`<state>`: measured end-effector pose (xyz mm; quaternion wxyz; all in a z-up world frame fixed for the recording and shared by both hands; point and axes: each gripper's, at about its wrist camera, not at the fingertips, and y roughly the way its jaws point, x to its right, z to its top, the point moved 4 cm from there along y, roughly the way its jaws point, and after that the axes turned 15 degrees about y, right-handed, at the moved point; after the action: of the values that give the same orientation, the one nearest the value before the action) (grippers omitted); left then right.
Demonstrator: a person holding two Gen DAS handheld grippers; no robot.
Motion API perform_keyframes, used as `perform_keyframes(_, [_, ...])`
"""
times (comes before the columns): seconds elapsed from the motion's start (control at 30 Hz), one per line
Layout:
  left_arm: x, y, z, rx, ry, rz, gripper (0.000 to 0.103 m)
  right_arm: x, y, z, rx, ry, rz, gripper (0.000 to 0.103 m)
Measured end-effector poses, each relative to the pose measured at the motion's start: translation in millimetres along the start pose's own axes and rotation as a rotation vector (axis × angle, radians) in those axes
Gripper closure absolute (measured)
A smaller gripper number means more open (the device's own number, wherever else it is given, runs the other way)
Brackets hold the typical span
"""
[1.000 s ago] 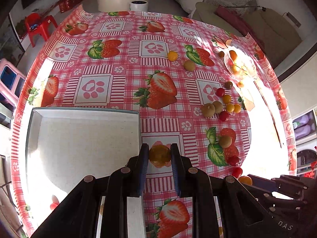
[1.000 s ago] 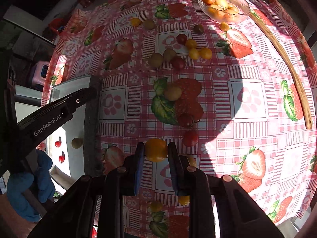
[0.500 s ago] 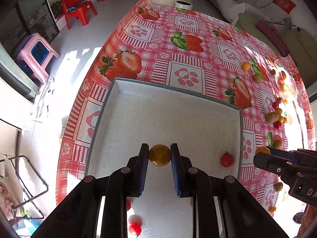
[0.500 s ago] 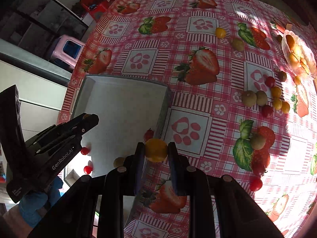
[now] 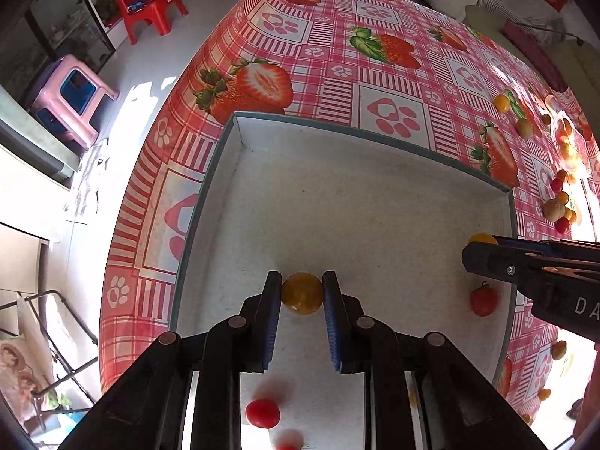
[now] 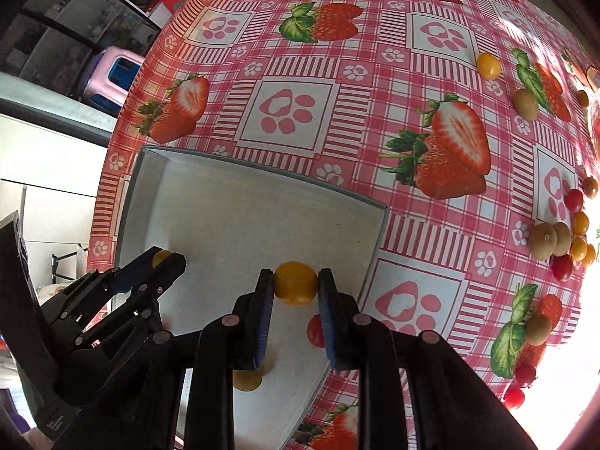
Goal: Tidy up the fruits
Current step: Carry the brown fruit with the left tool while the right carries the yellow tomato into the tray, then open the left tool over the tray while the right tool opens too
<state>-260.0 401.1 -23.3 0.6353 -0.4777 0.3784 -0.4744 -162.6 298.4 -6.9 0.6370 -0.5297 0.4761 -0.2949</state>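
My left gripper (image 5: 302, 292) is shut on a yellow-orange tomato (image 5: 302, 293) and holds it over the white box (image 5: 375, 138). My right gripper (image 6: 295, 283) is shut on another yellow-orange tomato (image 6: 295, 283) above the box (image 6: 375, 247) near its right wall. The right gripper also shows in the left wrist view (image 5: 483, 247), and the left gripper in the right wrist view (image 6: 165, 260). Inside the box lie red tomatoes (image 5: 483, 300) (image 5: 262, 412) and a yellow one (image 6: 246, 379).
Several loose red, yellow and green-brown fruits (image 6: 562, 240) lie on the strawberry tablecloth (image 6: 337, 105) to the right. A pink stool (image 5: 71, 97) and a red chair (image 5: 150, 7) stand on the floor beyond the table's left edge.
Both grippers have carried their tomatoes from the tablecloth to above the box. The right gripper has moved left over the box wall.
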Motion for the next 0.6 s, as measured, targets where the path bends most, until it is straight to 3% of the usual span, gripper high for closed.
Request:
perform_keyframes(0.3, [3.3,0.7,-0.8,0.003,0.033,-0.004,0.079,-8.6,24.1,-3.2,-0.028,0.001,-0.045,0.076])
perform_keyframes(0.33, [3.0,0.4,-1.5,0.002,0.039,0.0,0.074,-9.3,24.7,-3.6,-0.029,0.0,-0.048,0.076])
perform_keyframes(0.37, [2.5,0.4,-2.0,-0.001,0.041,0.004,0.054,-10.2,25.1,-3.7,-0.03,0.0,-0.049,0.076])
perform_keyframes(0.43, [1.5,-3.6,-3.6,0.018,0.032,0.033,0.034,-11.2,25.6,-3.8,-0.037,0.002,-0.044,0.075])
perform_keyframes(0.6, [-1.2,-7.2,-7.2,0.007,0.035,0.038,0.034,-11.3,12.8,3.4,-0.017,0.003,-0.016,0.062])
